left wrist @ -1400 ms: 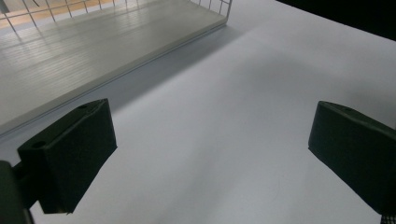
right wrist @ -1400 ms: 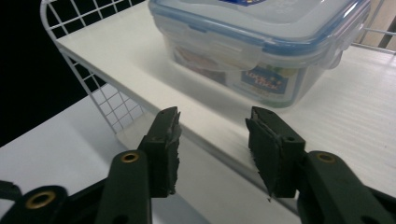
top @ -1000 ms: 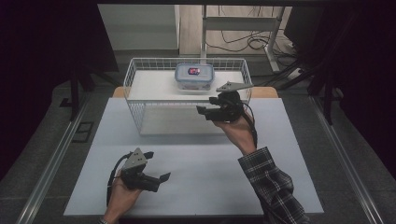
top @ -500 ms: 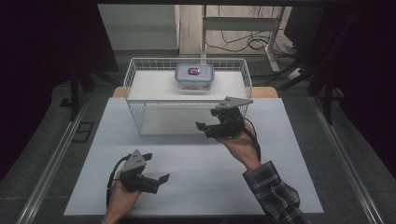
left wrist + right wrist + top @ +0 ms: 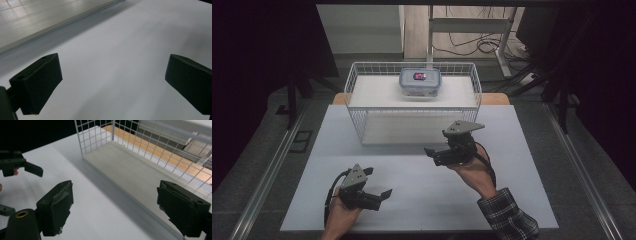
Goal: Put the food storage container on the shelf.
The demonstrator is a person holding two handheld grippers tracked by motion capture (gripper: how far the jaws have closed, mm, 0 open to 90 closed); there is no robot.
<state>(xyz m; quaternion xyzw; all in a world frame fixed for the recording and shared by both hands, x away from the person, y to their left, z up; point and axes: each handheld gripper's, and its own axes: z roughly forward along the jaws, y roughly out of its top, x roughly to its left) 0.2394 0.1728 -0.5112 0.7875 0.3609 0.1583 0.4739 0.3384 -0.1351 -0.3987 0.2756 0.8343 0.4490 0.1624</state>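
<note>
Two grippers work over one white table [image 5: 512, 200], and the one wire basket [image 5: 412, 107] serves as landmark. Nearest the person, well short of the basket, the left gripper [image 5: 382, 192] hovers low with jaws spread and nothing between them. Just before the basket's front wall, the right gripper [image 5: 430, 151] has just been opening, its jaws wide and bare. Inside the basket, by its far wall, sits one lidded plastic container [image 5: 420, 81].

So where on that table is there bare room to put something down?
The white tabletop is bare between the left gripper and the right gripper, and along both sides of the wire basket. Inside the basket, the floor is bare left of the lidded container. Tightest is between the right gripper and the basket's front.
</note>
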